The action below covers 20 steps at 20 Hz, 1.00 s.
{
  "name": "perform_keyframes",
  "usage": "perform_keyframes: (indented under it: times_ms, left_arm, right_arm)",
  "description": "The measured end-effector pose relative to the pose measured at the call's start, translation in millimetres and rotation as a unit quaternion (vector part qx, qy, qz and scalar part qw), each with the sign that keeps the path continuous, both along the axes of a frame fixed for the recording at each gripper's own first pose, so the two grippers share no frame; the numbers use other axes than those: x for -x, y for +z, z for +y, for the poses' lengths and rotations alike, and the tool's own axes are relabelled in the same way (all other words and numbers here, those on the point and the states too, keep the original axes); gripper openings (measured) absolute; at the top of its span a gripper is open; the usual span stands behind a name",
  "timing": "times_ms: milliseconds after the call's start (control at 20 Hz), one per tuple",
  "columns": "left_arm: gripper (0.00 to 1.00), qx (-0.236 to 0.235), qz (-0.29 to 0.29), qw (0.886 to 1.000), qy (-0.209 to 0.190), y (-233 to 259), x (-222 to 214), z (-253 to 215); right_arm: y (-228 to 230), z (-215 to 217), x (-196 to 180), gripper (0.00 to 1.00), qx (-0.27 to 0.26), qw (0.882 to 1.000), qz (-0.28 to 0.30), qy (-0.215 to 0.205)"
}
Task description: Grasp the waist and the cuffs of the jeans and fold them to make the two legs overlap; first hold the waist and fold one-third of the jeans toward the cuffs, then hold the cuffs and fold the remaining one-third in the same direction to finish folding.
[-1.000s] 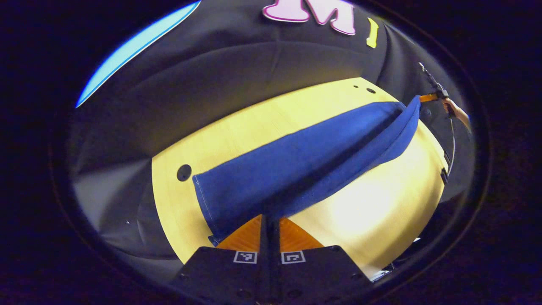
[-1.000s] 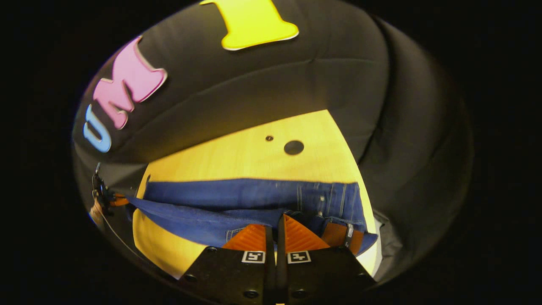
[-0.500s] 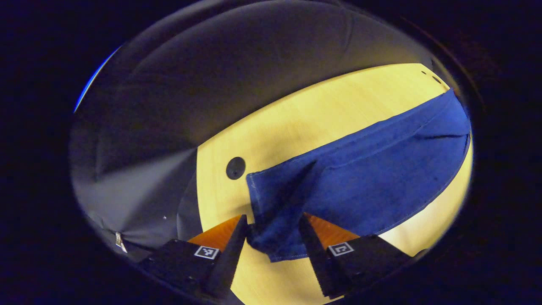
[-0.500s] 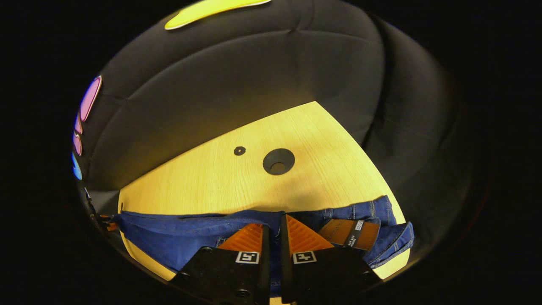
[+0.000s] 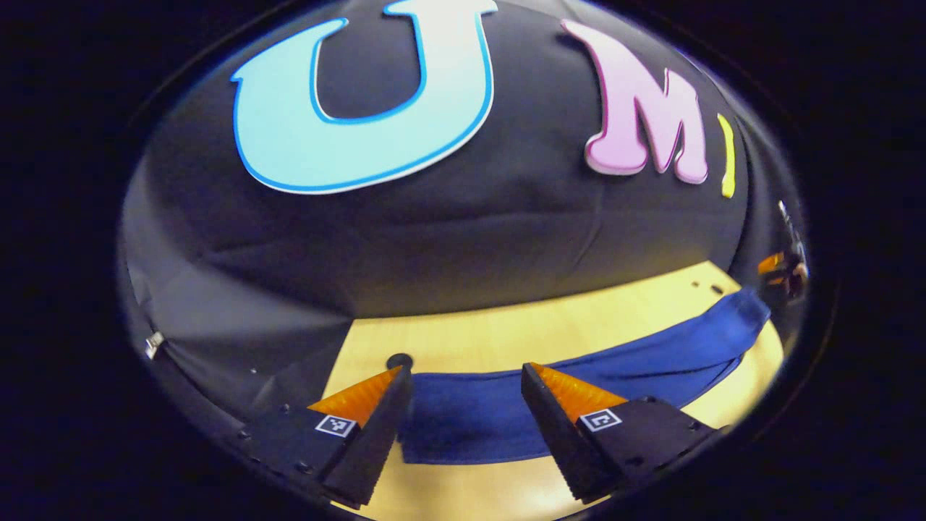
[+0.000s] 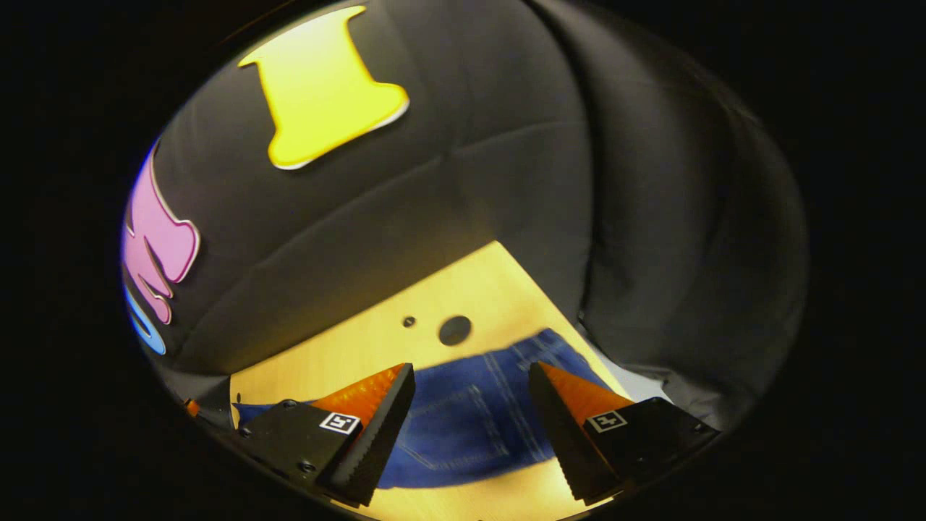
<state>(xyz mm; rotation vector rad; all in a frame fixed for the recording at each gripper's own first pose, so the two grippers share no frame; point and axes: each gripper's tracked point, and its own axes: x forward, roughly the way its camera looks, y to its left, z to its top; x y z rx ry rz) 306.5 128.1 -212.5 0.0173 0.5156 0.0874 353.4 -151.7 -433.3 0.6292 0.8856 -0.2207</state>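
Blue jeans (image 5: 579,376) lie flat on the table, legs overlapped, stretched lengthwise

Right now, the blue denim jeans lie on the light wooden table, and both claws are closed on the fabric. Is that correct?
Not quite. The blue denim jeans do lie on the light wooden table, but both claws are open: the left claw in the left gripper view, the right claw in the right gripper view.

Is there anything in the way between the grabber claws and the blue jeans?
Nothing visible. The left gripper is open over the cuff end of the blue denim jeans, and the right gripper is open over the pocket end. Around them lies bare pale wooden table.
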Motion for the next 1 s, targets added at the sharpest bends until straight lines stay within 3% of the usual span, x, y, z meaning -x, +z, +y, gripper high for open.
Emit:
perform_keyframes:
  times_ms: [200, 250, 350, 450, 550, 600, 800, 900, 1000]
  left_arm:
    - [0.96, 0.078, -0.086, 0.993, -0.035, 66, 17, -8]
    - [0.97, 0.09, -0.1, 0.99, -0.044, 61, 15, -12]
    - [0.95, 0.092, -0.104, 0.989, -0.054, 65, 17, -10]
    - [0.95, 0.074, -0.083, 0.992, -0.057, 60, 20, -14]
    - [0.95, 0.054, -0.071, 0.994, -0.059, 60, 19, -17]
    - [0.95, 0.048, -0.067, 0.995, -0.058, 62, 20, -18]
    - [0.95, 0.054, -0.056, 0.997, -0.029, 60, 42, -19]
    - [0.95, 0.063, -0.062, 0.996, -0.019, 63, 55, -16]
    - [0.95, 0.07, -0.069, 0.995, -0.012, 68, 69, -6]
  right_arm:
    - [-62, -20, 62, 0.98, -0.028, 0.991, 0.101, -0.086]
    - [-80, -14, 70, 0.98, -0.048, 0.986, 0.121, -0.107]
    - [-97, -13, 84, 0.98, -0.073, 0.977, 0.148, -0.136]
    - [-100, -22, 73, 0.98, -0.075, 0.974, 0.138, -0.165]
    - [-109, -27, 62, 0.87, -0.075, 0.975, 0.114, -0.178]
    - [-113, -32, 56, 0.95, -0.073, 0.973, 0.111, -0.187]
    - [-112, -38, 40, 0.26, -0.095, 0.97, 0.091, -0.206]
    - [-86, -42, 23, 0.12, -0.084, 0.975, 0.047, -0.202]
    - [-31, -40, 3, 0.11, -0.06, 0.981, -0.028, -0.18]
